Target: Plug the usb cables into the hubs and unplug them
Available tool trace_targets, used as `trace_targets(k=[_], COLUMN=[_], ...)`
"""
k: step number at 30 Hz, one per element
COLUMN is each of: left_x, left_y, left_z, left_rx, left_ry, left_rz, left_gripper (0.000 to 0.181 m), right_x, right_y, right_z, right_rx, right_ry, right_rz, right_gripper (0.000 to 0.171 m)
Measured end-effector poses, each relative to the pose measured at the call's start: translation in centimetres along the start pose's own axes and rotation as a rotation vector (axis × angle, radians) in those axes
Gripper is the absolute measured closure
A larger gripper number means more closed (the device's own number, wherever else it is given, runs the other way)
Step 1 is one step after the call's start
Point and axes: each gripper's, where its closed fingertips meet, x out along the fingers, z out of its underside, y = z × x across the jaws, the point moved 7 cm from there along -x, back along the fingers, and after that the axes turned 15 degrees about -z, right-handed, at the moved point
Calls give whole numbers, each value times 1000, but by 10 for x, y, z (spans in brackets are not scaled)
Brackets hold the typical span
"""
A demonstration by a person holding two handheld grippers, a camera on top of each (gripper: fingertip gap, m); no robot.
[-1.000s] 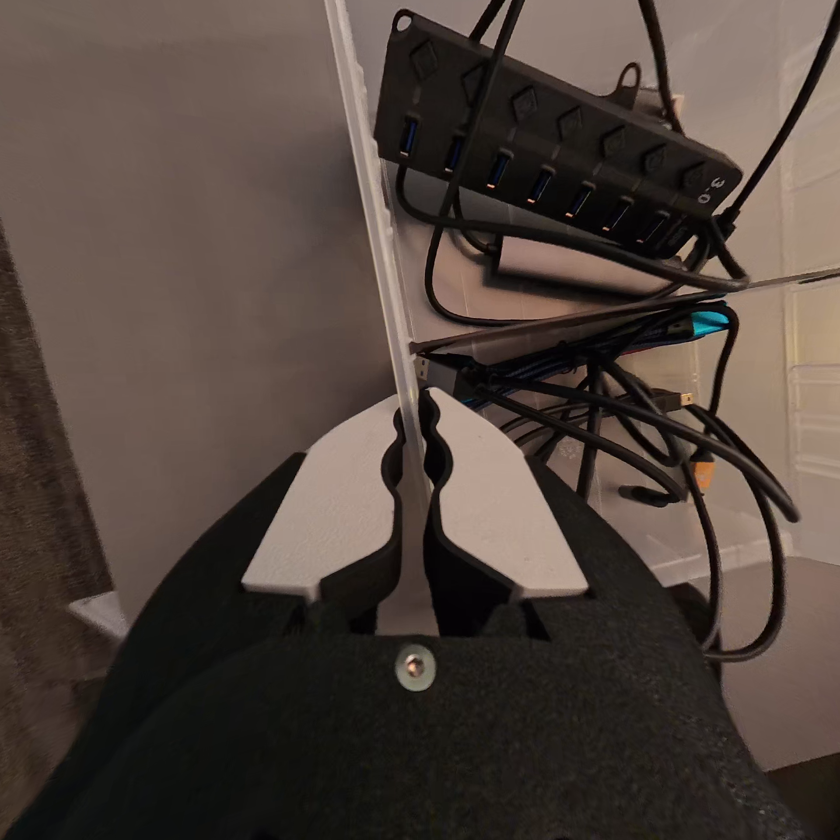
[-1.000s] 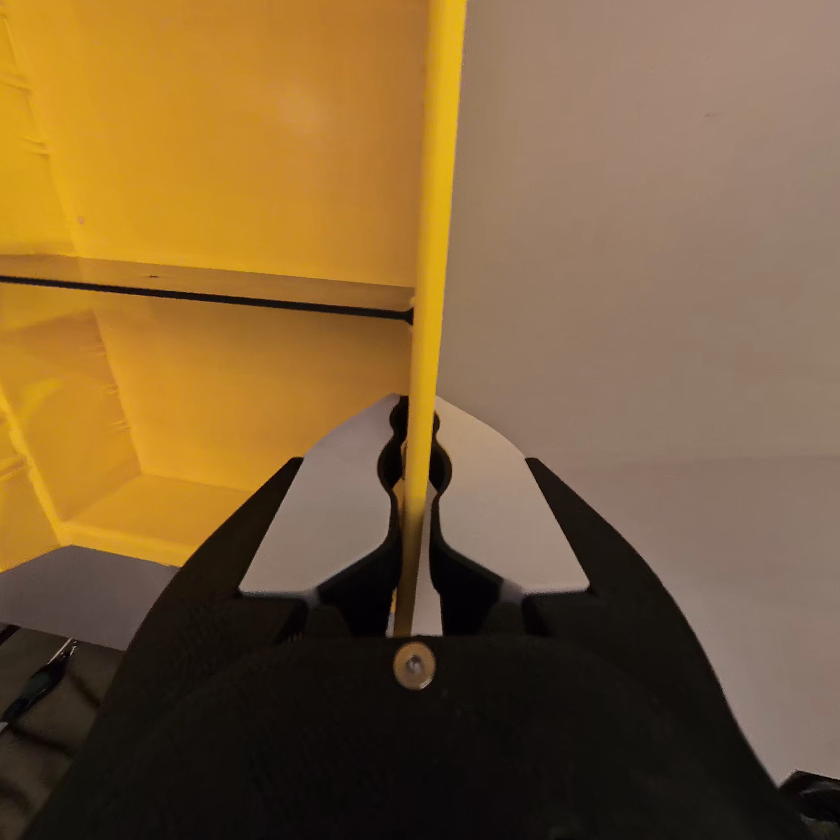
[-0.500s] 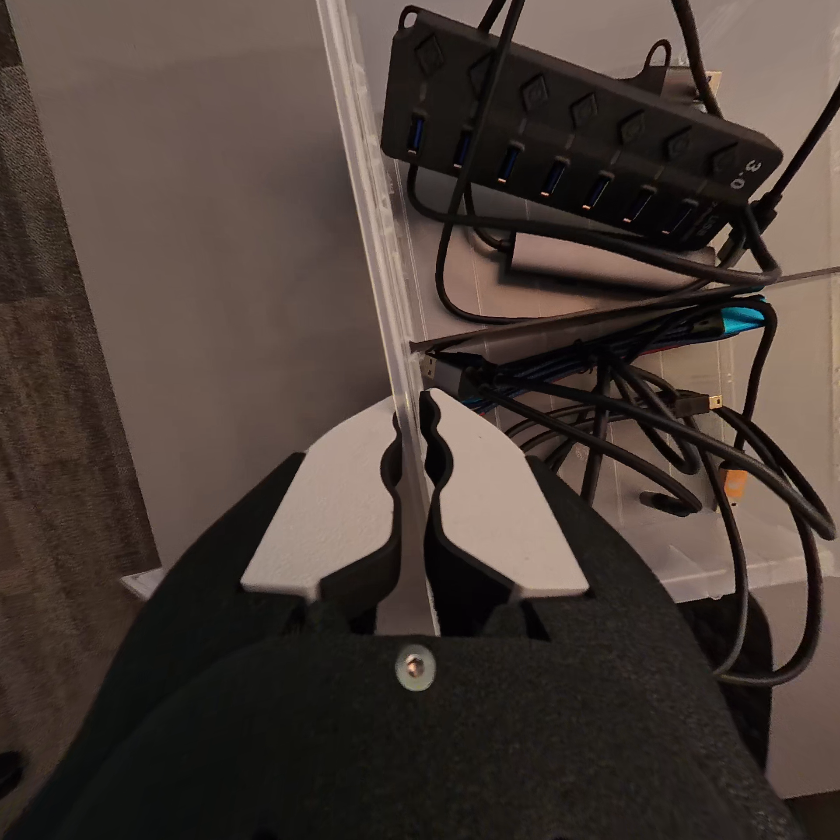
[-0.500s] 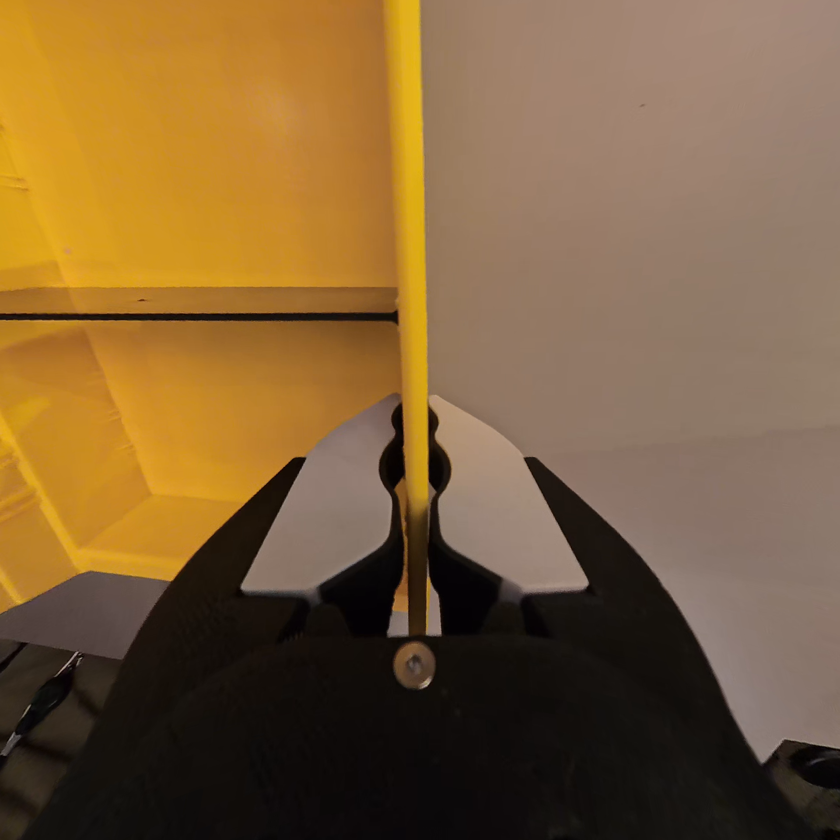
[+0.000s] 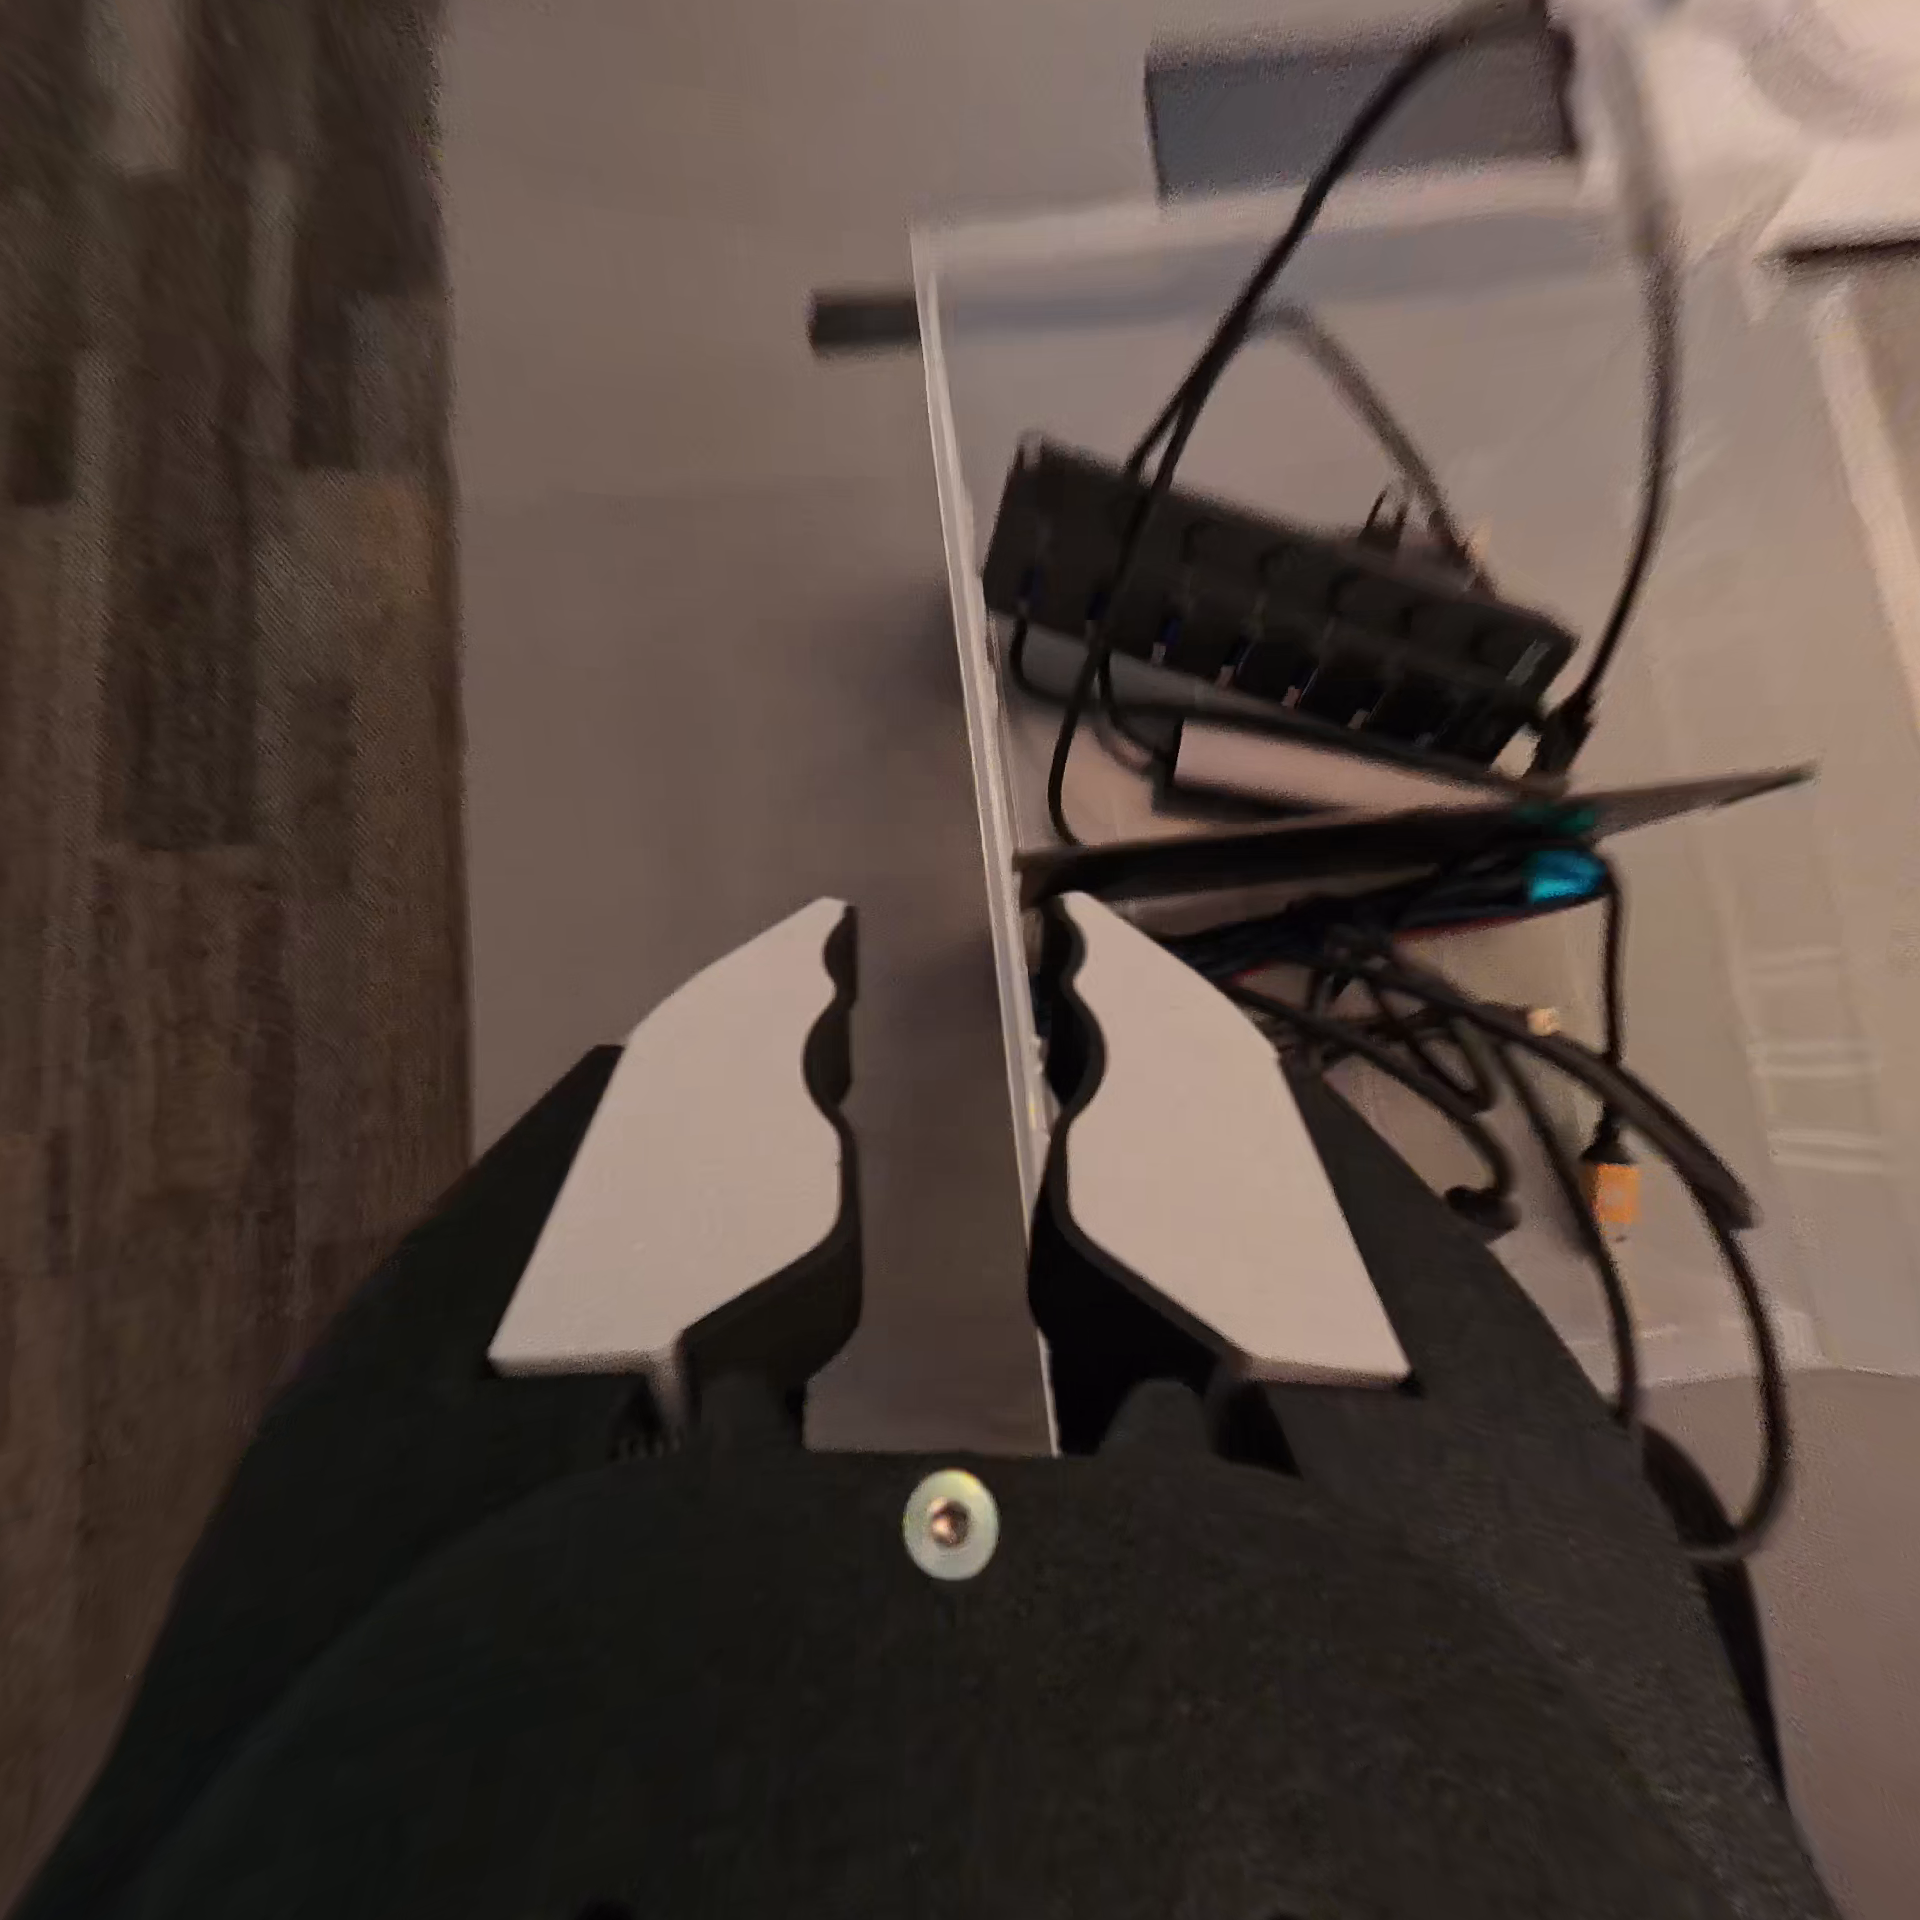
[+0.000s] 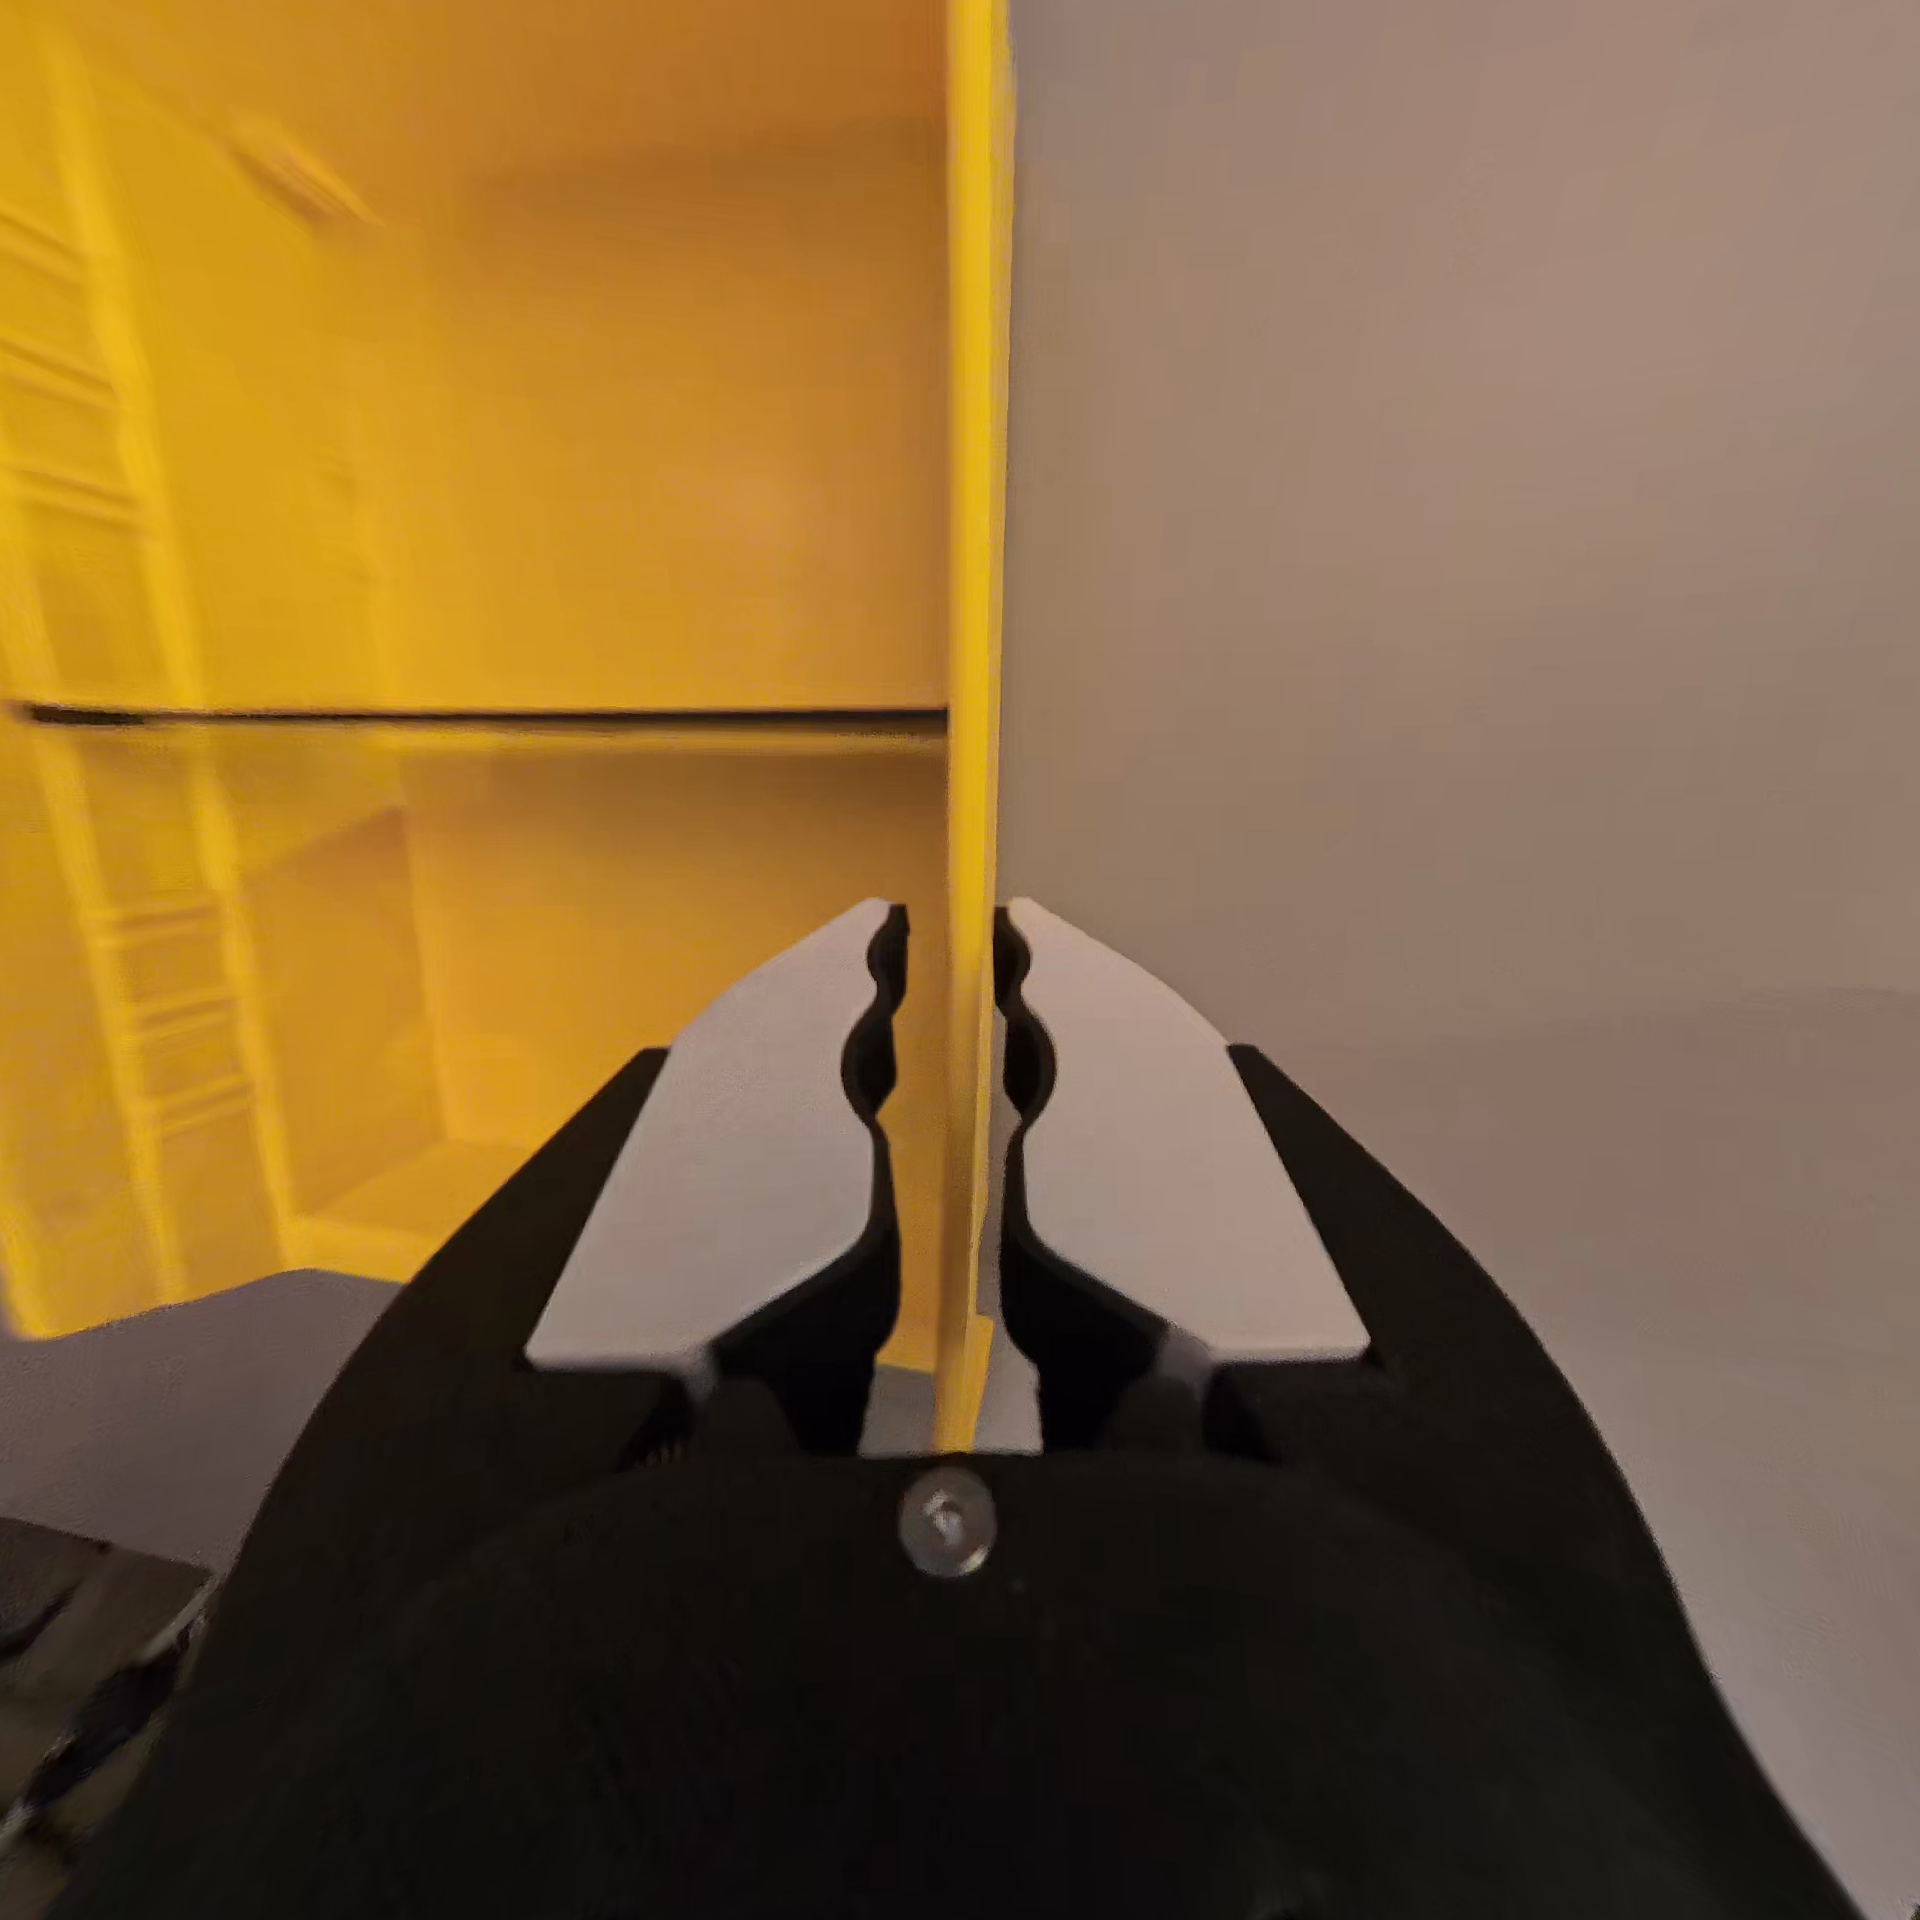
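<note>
In the left wrist view a black multi-port USB hub (image 5: 1278,623) lies on the upper shelf (image 5: 1403,821) of a clear acrylic rack. Black cables (image 5: 1455,1039) hang tangled below it. My left gripper (image 5: 951,909) is open. The rack's clear side panel (image 5: 977,727) stands between its fingers, close to the right finger (image 5: 1143,1091) and well apart from the left one. In the right wrist view my right gripper (image 6: 951,909) is open around the edge of a yellow panel (image 6: 977,416), with a gap at the left pad. Neither gripper holds a cable.
A yellow shelf (image 6: 468,717) runs across the yellow rack to the left of the panel. A grey wall is behind both racks. Brown carpet (image 5: 208,727) shows at the far left. A dark object (image 6: 62,1621) lies at the bottom left of the right wrist view. One gripper's finger ends stand about 80 centimeters off the other's. My left tips are roughly 15 centimeters from the black multi-port USB hub (image 5: 1278,623).
Both grippers were shut on their rack panels and have opened. The left gripper has pulled back and the view is blurred; the hub now looks farther away.
</note>
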Motion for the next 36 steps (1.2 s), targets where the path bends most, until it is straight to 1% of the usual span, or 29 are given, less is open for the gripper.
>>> trace_targets(k=[1,2,3,6,8,9,10,12,13,15,17,19,21,23,25,30,34,36], left_x=[-20,-45,-73,-164,-213,-229,-238,-246,-247,-239,-218,-186,-147,-112,-84,-40,-21,-15], left_y=[-3,-3,0,27,59,79,101,142,162,200,234,267,297,318,333,344,350,350], left_z=[-13,-29,-49,-111,-143,-156,-164,-174,-176,-173,-162,-143,-119,-92,-67,-21,2,11], left_rx=[-13,-21,-27,-67,-103,-84,-53,-4,19,40,66,92,132,162,162,98,65,70], left_ry=[71,154,245,505,640,655,620,552,548,581,607,600,538,476,431,346,282,262], left_rz=[-9,-14,-9,27,111,170,214,251,261,247,196,149,110,71,58,51,89,78], left_gripper=[142,140,137,120,120,120,115,93,92,91,86,85,79,72,70,67,65,64], right_x=[-18,-40,-64,-143,-182,-194,-199,-190,-178,-144,-100,-50,-3,37,69,125,155,167], right_y=[-9,-23,-45,-133,-198,-227,-253,-294,-310,-335,-345,-345,-338,-328,-316,-290,-274,-268], right_z=[-7,-16,-28,-64,-78,-84,-89,-94,-95,-90,-83,-72,-58,-41,-25,5,19,23], right_rx=[-8,-34,-88,-306,-427,-471,-516,-584,-607,-651,-668,-656,-637,-606,-565,-539,-510,-496], right_ry=[78,163,260,571,740,806,843,849,847,836,841,800,741,689,648,561,484,455], right_rz=[-10,-24,-54,-51,-79,-87,-80,-34,-17,-4,31,65,91,92,84,122,143,148], right_gripper=[151,147,146,132,123,115,108,98,91,88,86,79,72,71,69,65,65,64])
